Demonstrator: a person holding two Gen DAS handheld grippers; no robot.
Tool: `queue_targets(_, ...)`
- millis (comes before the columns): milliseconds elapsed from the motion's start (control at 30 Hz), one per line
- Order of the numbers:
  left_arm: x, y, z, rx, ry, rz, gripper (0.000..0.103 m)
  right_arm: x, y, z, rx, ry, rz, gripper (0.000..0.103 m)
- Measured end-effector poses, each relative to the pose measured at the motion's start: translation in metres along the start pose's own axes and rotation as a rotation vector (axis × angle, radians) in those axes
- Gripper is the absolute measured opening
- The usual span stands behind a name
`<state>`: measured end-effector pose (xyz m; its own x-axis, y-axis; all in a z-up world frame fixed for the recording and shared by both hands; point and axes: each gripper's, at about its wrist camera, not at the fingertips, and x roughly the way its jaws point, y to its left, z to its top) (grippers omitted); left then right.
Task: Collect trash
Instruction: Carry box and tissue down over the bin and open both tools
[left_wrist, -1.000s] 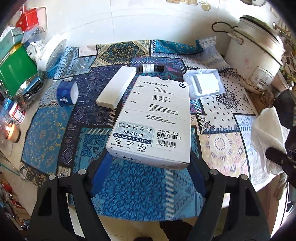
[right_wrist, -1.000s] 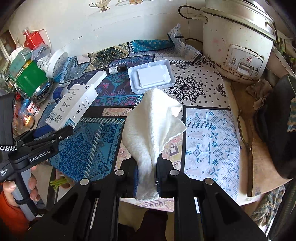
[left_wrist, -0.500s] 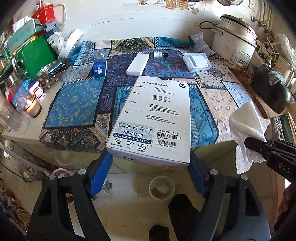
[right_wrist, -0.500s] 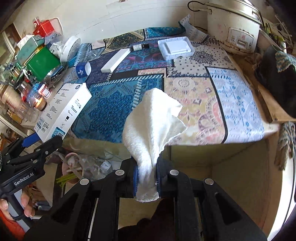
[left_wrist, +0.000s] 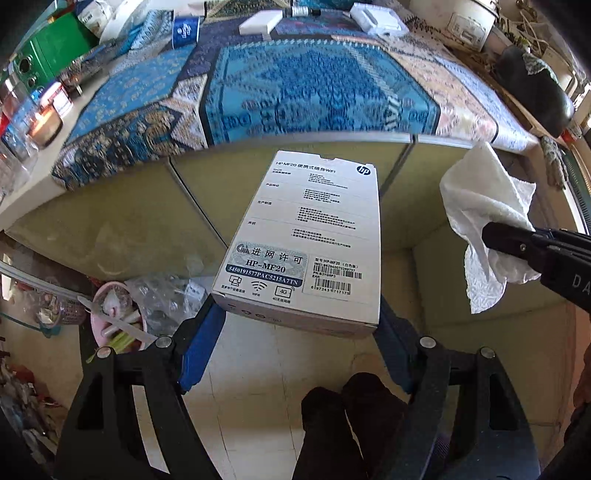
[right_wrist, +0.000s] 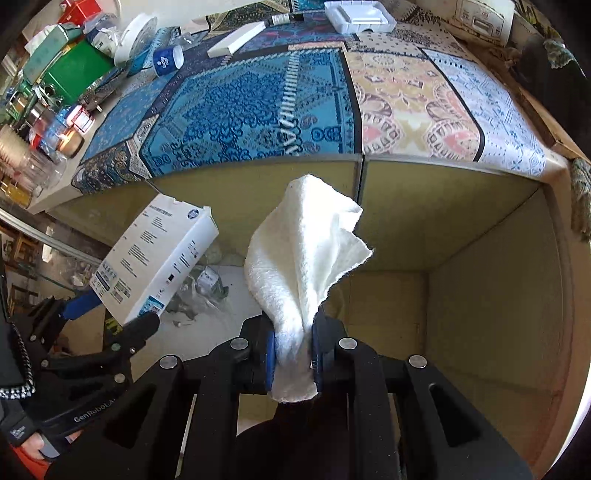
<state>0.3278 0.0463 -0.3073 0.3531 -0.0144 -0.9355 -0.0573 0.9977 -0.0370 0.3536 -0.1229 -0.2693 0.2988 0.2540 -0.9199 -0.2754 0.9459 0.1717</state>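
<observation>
Currently: carry step, both tongs loaded, drop-off not yet done.

Left gripper (left_wrist: 299, 328): jaws set wide, clamped on the near end of the white HP box (left_wrist: 310, 240), blue pads on its two long sides. Box is held in the air, off the table, in front of the cabinet face (left_wrist: 122, 218), tilted up away from me.

Right gripper (right_wrist: 293, 363): jaws nearly closed, pinching the bunched lower end of the white paper towel (right_wrist: 306, 247); rest of the sheet stands loose above the pads.

Next move, my est.: take both items down-left to the pink bin (left_wrist: 110, 310) on the floor, just beside a clear plastic bag (left_wrist: 162, 295). Needs box over the bin before I let go; towel after.

Clearance:
- Table edge (left_wrist: 295, 138) is above and ahead of both loads; keep low, no lift.
- Cabinet face close ahead of box tip.
- Floor room open betw. my feet (left_wrist: 347, 413) and cabinet.
- Left side cluttered near bin.
- Tongs well apart; towel could snag on box if they converge.
</observation>
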Motion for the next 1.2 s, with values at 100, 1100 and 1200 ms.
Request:
queue_targets(100, 0.033, -0.006, -0.012, -0.02, 0.061, -0.022, 0.077, 0.026, -0.012, -0.007, 0.011, 0.046, -0.005, 0.014)
queue_targets(1100, 0.505, -0.023, -0.117, -0.147, 0.359, 0.023, 0.077, 0.465, -0.111, -0.072, 0.038, 0.367, 0.081, 0.016)
queue_targets(1200, 0.519, -0.019, -0.12, -0.148, 0.364, 0.009, 0.077, 0.482, -0.113, -0.077, 0.05, 0.399, 0.125, 0.016)
